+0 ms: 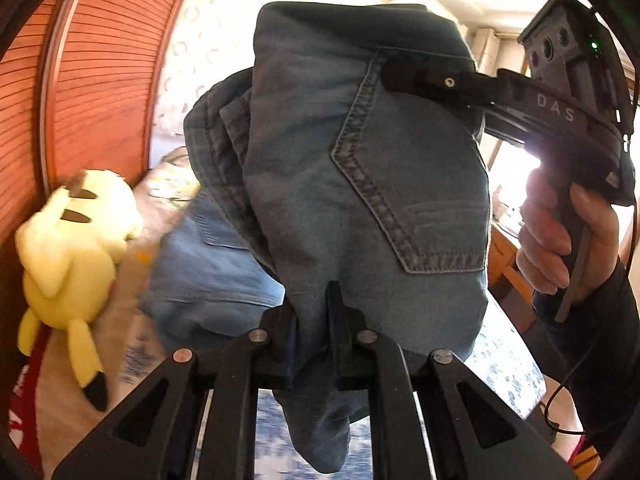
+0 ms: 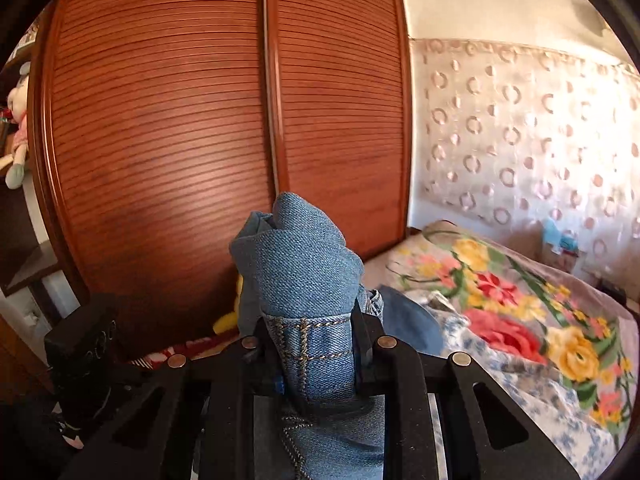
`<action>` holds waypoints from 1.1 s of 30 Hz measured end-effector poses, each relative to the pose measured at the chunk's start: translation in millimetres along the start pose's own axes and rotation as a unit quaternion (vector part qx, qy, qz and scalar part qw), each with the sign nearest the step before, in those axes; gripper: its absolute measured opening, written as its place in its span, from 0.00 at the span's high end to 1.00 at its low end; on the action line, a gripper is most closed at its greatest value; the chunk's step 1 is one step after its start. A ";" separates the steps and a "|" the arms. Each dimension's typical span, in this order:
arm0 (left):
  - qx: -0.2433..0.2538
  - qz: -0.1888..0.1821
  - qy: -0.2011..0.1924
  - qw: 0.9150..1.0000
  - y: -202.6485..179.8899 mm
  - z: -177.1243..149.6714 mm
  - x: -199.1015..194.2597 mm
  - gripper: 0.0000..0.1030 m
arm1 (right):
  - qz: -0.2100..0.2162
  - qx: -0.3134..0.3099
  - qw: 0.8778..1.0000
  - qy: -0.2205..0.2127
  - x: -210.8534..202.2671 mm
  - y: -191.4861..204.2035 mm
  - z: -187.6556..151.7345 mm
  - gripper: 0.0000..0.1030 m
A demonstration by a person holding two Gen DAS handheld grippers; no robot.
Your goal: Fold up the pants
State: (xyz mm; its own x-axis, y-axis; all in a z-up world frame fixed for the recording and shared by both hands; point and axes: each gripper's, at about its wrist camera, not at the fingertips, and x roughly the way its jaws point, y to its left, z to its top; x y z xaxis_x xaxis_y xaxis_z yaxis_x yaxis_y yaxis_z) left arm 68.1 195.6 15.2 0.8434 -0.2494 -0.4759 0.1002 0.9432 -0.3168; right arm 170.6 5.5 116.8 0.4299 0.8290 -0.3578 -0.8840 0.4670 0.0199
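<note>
Denim pants (image 1: pixel 360 184) hang lengthwise between both claws.

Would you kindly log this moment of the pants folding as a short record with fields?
garment: blue jeans, lifted off the bed and hanging bunched, back pocket showing
left tongs: shut on a fold of the jeans
right tongs: shut on a seamed edge of the jeans
right hand: wrapped round the handle
surface below: bed with floral bedspread
nearby: yellow plush toy at the bed's edge, by the wooden slatted wardrobe
fold state: not yet folded flat
</note>
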 end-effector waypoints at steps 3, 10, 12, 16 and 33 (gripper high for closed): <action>-0.006 0.021 -0.004 1.000 17.0 8.6 -9.0 0.88 | 0.021 0.001 1.000 -0.005 23.5 -1.4 9.7 0.78; -0.004 0.072 -0.007 0.997 56.0 42.6 12.1 0.88 | 0.026 0.041 0.998 -0.038 73.3 -54.9 -4.7 0.78; 0.000 0.083 0.011 0.996 65.9 50.4 33.9 0.87 | 0.009 0.071 0.997 -0.032 97.2 -81.6 -23.2 0.78; 0.013 0.092 0.050 0.994 72.6 58.1 76.9 0.87 | -0.036 0.113 0.993 -0.006 141.2 -134.7 -62.1 0.76; 0.008 0.115 0.054 0.992 81.9 62.7 100.1 0.50 | -0.083 0.159 0.979 0.094 184.1 -201.9 -70.0 0.39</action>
State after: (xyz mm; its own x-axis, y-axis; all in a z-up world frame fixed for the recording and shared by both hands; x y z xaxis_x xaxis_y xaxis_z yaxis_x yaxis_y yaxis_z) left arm 193.9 261.6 -6.9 0.7838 -0.0478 -0.6192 -0.0801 0.9809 -0.1771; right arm 415.4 42.2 -18.4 0.4944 0.6768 -0.5455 -0.6910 0.6868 0.2257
